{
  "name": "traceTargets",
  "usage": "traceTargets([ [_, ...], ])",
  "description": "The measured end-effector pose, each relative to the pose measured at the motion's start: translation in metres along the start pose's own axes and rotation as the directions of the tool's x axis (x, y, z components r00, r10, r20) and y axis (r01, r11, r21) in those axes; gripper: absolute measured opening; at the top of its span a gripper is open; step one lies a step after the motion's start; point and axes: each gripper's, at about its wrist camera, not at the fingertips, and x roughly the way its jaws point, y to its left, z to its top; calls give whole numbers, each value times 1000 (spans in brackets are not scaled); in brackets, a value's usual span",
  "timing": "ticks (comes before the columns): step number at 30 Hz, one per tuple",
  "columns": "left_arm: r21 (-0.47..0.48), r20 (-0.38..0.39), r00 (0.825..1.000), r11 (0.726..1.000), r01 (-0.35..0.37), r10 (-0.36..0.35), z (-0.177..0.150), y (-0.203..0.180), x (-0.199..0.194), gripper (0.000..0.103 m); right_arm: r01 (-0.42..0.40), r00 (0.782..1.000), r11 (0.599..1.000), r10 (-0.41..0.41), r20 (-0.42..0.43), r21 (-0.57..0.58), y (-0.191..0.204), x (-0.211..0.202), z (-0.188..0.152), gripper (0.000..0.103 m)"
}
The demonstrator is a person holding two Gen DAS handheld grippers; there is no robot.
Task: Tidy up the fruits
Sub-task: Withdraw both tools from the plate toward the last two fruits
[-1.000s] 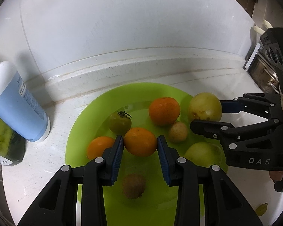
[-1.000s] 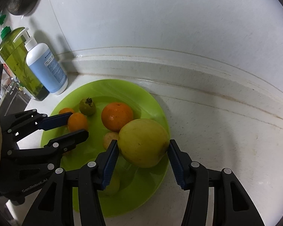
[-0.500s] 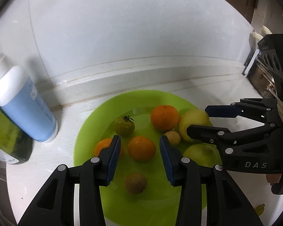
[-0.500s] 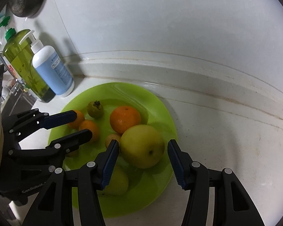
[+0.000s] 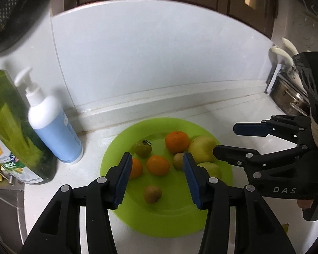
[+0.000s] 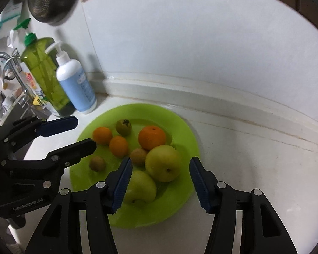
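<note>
Both tools backed off plate (image 6: pixel 186 131); left tool (image 5: pixel 155 176), right tool (image 6: pixel 160 182) wide, empty

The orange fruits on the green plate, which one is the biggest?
The orange at the back, touching the yellow-green pear, is clearly biggest. The other two are smaller and sit together further left on the plate.

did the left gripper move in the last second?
Yes. The left gripper backed up and away from the green plate; the small orange it straddled now lies beyond its fingertips.
</note>
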Motion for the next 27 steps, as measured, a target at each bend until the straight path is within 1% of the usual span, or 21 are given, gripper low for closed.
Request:
traceTargets([
  [4,2,32,999,1000,10,-10,-1,-2,-22,49,17,999,1000,-17,42,-1,9,-24,-3,57],
  [9,22,83,996,999,24,-26,-3,-10,-54,53,56,993,998,-58,103,24,18,-58,-13,57],
  [11,32,102,994,999,29,-33,-6,-14,-66,53,73,989,997,-77,123,36,20,-70,-18,60],
  [12,38,112,993,999,32,-36,-7,-16,-72,54,81,987,996,-87,138,42,22,-77,-20,64],
  [13,44,119,992,998,35,-40,-8,-18,-77,54,90,984,995,-96,149,49,24,-84,-23,64],
  [19,83,149,986,994,65,-76,-18,-29,-104,58,145,963,986,-161,217,88,36,-124,-45,64],
  [21,98,156,984,992,73,-88,-22,-35,-111,61,176,951,979,-196,238,103,40,-135,-55,64],
  [24,122,163,981,989,87,-106,-27,-44,-120,62,206,940,971,-230,252,119,43,-149,-69,64],
  [27,148,166,978,984,103,-127,-32,-53,-127,64,214,939,965,-246,243,151,42,-156,-83,64],
])
